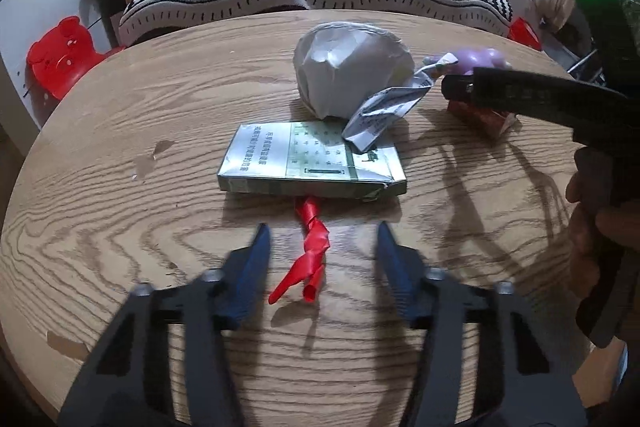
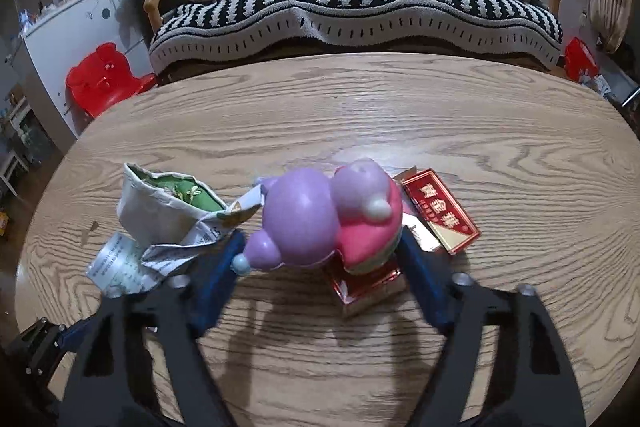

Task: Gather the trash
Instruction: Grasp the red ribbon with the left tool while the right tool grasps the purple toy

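Note:
My left gripper (image 1: pixel 322 229) is open, its blue fingers on either side of a twisted red wrapper (image 1: pixel 310 251) lying on the round wooden table (image 1: pixel 120 155). Beyond it lie a green-white flat box (image 1: pixel 308 159), a crumpled printed wrapper (image 1: pixel 386 107) and a white paper bag (image 1: pixel 348 71). My right gripper (image 2: pixel 320 239) is open around a purple and pink toy figure (image 2: pixel 320 215), which sits over a red foil box (image 2: pixel 364 283). The toy fills the gap; I cannot tell if the fingers touch it. The paper bag (image 2: pixel 160 203) holds green scraps.
A red cigarette pack (image 2: pixel 440 211) lies right of the toy. A striped sofa (image 2: pixel 352 7) stands behind the table, a red plastic stool (image 2: pixel 104 79) and a white cabinet (image 2: pixel 72 27) to the left. The right gripper's body (image 1: pixel 540 95) shows at right in the left wrist view.

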A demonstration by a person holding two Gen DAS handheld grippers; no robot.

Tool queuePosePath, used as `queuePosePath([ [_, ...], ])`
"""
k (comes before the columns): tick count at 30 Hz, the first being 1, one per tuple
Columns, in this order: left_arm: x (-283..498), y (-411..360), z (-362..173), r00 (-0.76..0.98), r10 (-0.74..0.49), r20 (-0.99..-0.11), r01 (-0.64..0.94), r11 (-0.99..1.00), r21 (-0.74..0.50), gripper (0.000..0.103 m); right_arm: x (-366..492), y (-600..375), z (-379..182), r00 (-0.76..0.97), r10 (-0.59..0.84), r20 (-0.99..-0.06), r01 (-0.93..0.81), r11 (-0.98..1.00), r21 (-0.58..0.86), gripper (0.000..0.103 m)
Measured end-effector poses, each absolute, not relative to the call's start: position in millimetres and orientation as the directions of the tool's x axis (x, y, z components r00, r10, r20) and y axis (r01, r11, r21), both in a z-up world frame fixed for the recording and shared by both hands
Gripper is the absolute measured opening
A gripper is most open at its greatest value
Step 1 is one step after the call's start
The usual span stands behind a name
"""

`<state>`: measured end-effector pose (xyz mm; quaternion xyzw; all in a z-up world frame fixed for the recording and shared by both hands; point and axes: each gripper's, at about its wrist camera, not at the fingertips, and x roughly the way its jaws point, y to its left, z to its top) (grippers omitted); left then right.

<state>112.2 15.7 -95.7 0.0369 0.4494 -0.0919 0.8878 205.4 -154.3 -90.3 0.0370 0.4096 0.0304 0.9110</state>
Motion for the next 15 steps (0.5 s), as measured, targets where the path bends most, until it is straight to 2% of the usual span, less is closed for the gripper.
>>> queuePosePath([
  [1,111.2,14.4,-94.9,0.577,-0.128,-0.807,0.203,0.979,-0.011,0.027,205.2,-153.3,-89.7,0.666,0.082,-0.742,-0.028,0.996,0.085,0.063],
  [3,109.7,14.1,-93.7,0.569,-0.130,-0.812,0.207,0.978,-0.012,0.016,202.8,-153.3,-88.8,0.668,0.083,-0.739,-0.031,0.996,0.084,0.057],
  [4,108.4,14.4,-91.3,0.566,-0.129,-0.814,0.204,0.979,-0.013,0.014,200.6,-154.5,-87.5,0.672,0.082,-0.736,-0.028,0.996,0.085,0.053],
  [9,101.5,20.5,-69.7,0.595,-0.145,-0.791,0.196,0.980,-0.032,0.010,184.8,-160.6,-73.8,0.700,0.069,-0.710,-0.022,0.997,0.075,0.048],
  [15,88.4,22.6,-38.1,0.644,-0.175,-0.745,0.199,0.978,-0.058,0.010,156.3,-167.4,-48.3,0.729,0.083,-0.680,-0.035,0.996,0.084,0.047],
])
